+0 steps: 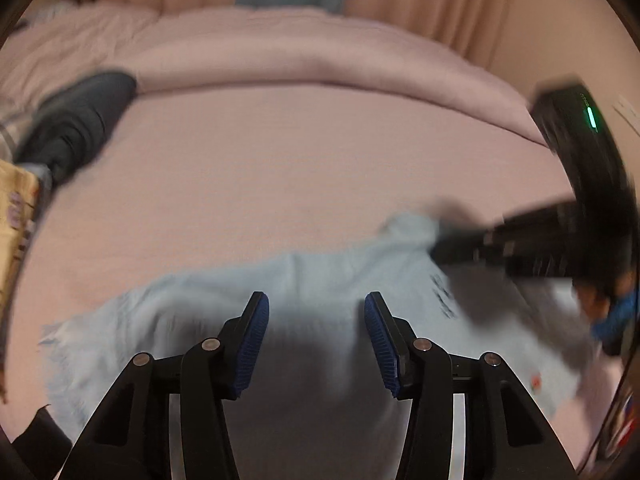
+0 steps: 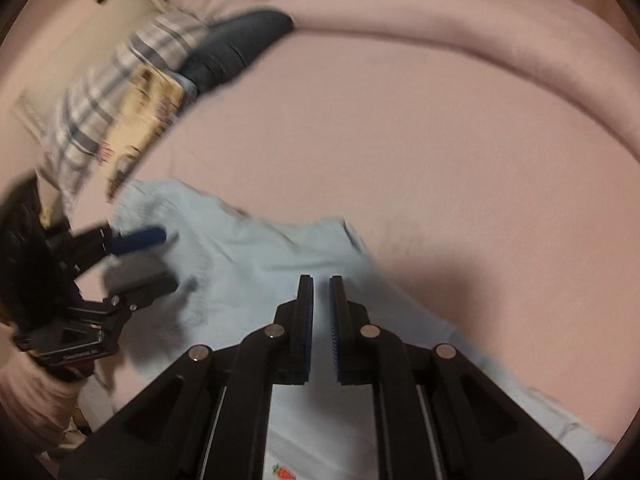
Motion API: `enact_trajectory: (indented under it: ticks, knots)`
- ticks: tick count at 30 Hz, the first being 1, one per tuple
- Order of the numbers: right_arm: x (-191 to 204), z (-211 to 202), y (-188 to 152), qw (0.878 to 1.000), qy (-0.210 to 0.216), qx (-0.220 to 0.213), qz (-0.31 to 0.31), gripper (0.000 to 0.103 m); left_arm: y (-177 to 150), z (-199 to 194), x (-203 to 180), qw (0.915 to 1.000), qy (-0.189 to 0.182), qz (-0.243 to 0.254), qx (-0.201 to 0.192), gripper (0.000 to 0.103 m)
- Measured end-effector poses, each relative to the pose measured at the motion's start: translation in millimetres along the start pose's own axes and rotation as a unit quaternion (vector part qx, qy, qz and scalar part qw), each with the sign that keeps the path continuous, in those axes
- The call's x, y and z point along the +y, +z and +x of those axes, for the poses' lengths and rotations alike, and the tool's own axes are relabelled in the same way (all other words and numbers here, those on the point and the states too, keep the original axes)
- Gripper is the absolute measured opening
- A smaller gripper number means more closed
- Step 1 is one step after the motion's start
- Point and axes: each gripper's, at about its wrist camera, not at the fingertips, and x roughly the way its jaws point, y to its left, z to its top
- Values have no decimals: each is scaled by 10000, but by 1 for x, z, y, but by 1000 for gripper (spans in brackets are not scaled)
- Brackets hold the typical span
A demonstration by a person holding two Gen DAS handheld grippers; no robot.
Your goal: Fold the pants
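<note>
Light blue pants point(image 1: 224, 304) lie spread on a pink bed sheet point(image 1: 280, 160); they also show in the right wrist view point(image 2: 256, 256). My left gripper point(image 1: 316, 308) hovers over the pants with its jaws wide apart and empty; it shows at the left of the right wrist view point(image 2: 156, 252). My right gripper point(image 2: 322, 284) is over the pants with its jaws nearly together, a narrow gap between them and no cloth seen in it. In the left wrist view it appears blurred at the right point(image 1: 452, 240), at a raised edge of the pants.
A dark garment point(image 1: 76, 124) lies at the far left of the bed. A plaid cloth point(image 2: 120, 92) and a yellowish printed item point(image 2: 148, 112) lie beside it. A rolled pink duvet point(image 1: 320, 56) runs along the back, with curtains behind.
</note>
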Motion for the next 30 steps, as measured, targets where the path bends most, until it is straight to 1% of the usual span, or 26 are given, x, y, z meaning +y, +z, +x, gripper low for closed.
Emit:
enact_trajectory:
  ticks: [1,2,3,4,5,6,7,9,10,11,12,13,14,15,16,17,18,19,20,22,24,25,26,28,29,30]
  knots:
    - [-7,13,1,9998,-156,67,125,2,3,10,5,9997,174,-63,149,50]
    - [-12,20,2,9994,-229,99,229,0,5,19,13,9992,261,-201,232,50]
    - [-21,22,3,9988,-73,12,478,0,6,19,19,9993,203,-295,140,50]
    - [-30,19,4,9970,150,-101,758,0,6,17,23,9991,186,-381,88,43]
    - [-38,14,4,9954,229,-170,919,0,7,15,29,9985,278,-457,86,39]
    - [-48,7,4,9938,160,-299,1059,0,5,11,32,9981,345,-497,79,35]
    - [-54,0,3,9933,9,-364,1093,0,4,5,36,9975,429,-556,44,35]
    - [-68,-15,-3,9904,-482,-422,1221,14,-1,-20,45,9959,565,-675,-186,35]
    - [-77,-30,-11,9889,-556,-513,1278,15,-5,-31,48,9955,590,-684,-297,35]
    - [-77,-41,-17,9886,-499,-603,1289,15,-12,-46,51,9952,545,-682,-439,35]
    - [-80,-59,-31,9879,-381,-772,1289,18,-20,-55,51,9955,444,-678,-490,37]
    - [-80,-69,-41,9876,-331,-851,1277,21,-28,-60,53,9959,366,-673,-488,42]
    - [-80,-82,-58,9879,-260,-920,1225,27,-41,-61,54,9965,359,-647,-397,43]
    - [-81,-88,-70,9881,-257,-937,1196,30,-51,-61,55,9969,398,-597,-307,43]
    - [-81,-93,-88,9883,-349,-892,1186,31,-64,-58,56,9974,443,-525,-194,42]
    - [-81,-94,-102,9889,-491,-765,1171,31,-78,-57,54,9980,429,-419,-186,42]
    - [-83,-93,-116,9887,-686,-614,1186,30,-86,-59,51,9981,457,-324,-273,42]
    - [-88,-90,-132,9870,-911,-392,1262,30,-94,-63,46,9977,553,-162,-351,42]
    - [-96,-85,-153,9853,-1075,-132,1319,30,-95,-65,42,9973,641,-95,-347,43]
    - [-96,-104,-180,9868,-1007,-467,1176,29,-97,-70,37,9968,720,-133,-308,43]
    - [-99,-118,-198,9864,-1007,-443,1224,29,-95,-75,38,9967,719,-320,-209,43]
    - [-106,-132,-212,9843,-981,-559,1357,29,-96,-79,38,9961,772,-404,-161,43]
    - [-109,-138,-221,9820,-1141,-577,1390,29,-98,-85,37,9950,861,-483,-130,43]
    - [-126,-165,-249,9682,-1155,-964,1999,31,-95,-99,29,9932,971,-592,-234,55]
    - [-135,-180,-262,9587,-1135,-1211,2309,35,-93,-105,29,9932,907,-658,-330,57]
    - [-146,-195,-277,9470,-1116,-1479,2623,42,-91,-111,23,9934,748,-748,-449,57]
